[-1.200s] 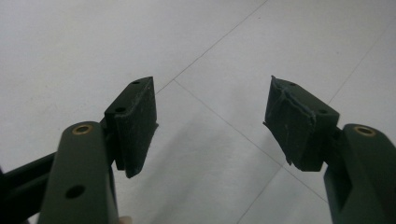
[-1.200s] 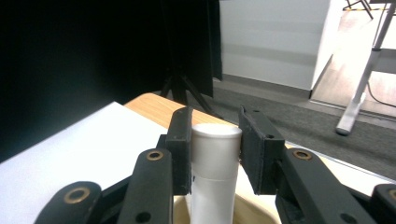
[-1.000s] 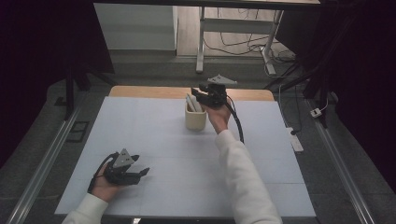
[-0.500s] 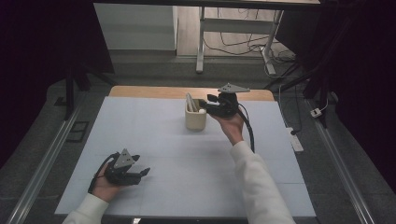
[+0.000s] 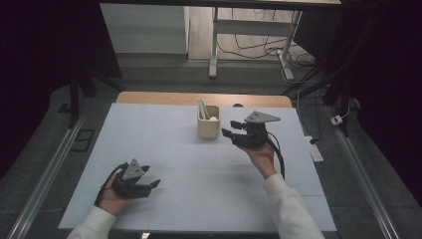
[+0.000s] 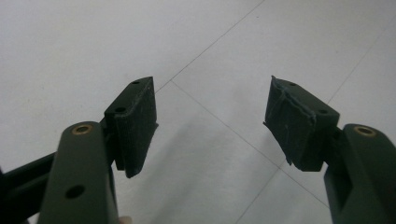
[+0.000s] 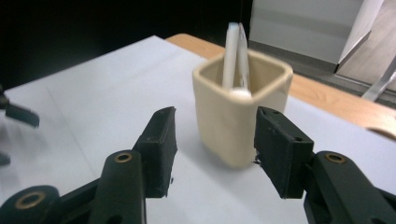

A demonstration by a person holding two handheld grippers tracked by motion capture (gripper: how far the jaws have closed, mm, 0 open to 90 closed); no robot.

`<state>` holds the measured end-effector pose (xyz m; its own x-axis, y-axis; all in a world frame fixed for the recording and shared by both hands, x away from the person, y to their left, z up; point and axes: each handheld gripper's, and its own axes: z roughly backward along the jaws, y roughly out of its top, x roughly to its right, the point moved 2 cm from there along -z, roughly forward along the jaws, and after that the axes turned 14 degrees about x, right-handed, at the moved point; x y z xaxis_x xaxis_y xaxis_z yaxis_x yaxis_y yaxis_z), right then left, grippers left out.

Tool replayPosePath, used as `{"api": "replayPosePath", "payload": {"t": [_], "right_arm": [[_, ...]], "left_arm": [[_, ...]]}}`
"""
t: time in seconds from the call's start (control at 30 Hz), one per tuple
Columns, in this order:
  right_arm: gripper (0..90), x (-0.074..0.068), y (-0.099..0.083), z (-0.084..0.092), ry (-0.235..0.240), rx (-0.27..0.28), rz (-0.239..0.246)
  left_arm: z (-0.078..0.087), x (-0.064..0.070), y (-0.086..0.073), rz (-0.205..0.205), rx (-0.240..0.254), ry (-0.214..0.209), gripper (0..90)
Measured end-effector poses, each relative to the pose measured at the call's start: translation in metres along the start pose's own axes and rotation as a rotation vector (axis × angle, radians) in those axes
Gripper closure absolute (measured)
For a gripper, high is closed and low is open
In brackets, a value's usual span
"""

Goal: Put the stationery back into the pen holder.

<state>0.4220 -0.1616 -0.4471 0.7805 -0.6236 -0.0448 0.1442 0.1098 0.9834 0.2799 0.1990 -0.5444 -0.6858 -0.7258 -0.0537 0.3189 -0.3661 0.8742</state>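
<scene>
While dim room and grey floor are surrounding it, the white-covered table (image 5: 164,149) with its wooden far edge is carrying a cream square cup (image 5: 208,122) holding white sticks near that edge. Just right of the cup, the right gripper (image 5: 230,135) is hovering unclenched; the left gripper (image 5: 153,185) is resting near the front left.

Looking along the left gripper (image 6: 210,116), its jaws are gaping, released, over seamed white surface.

Facing the cup (image 7: 240,116), the right gripper (image 7: 215,149) is standing spread, gripping nothing.
</scene>
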Motion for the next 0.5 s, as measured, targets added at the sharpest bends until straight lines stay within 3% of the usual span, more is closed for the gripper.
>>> {"api": "replayPosePath", "payload": {"t": [0.33,0.5], "right_arm": [[48.0,-0.002,-0.030,0.043,-0.021,-0.026,-0.015],[47.7,-0.001,-0.042,0.069,-0.057,-0.034,-0.009]], "left_arm": [[-0.001,0.001,0.000,-0.004,-0.004,0.000,33.9],[0.000,0.001,0.000,0.000,-0.001,-0.001,33.9]]}}
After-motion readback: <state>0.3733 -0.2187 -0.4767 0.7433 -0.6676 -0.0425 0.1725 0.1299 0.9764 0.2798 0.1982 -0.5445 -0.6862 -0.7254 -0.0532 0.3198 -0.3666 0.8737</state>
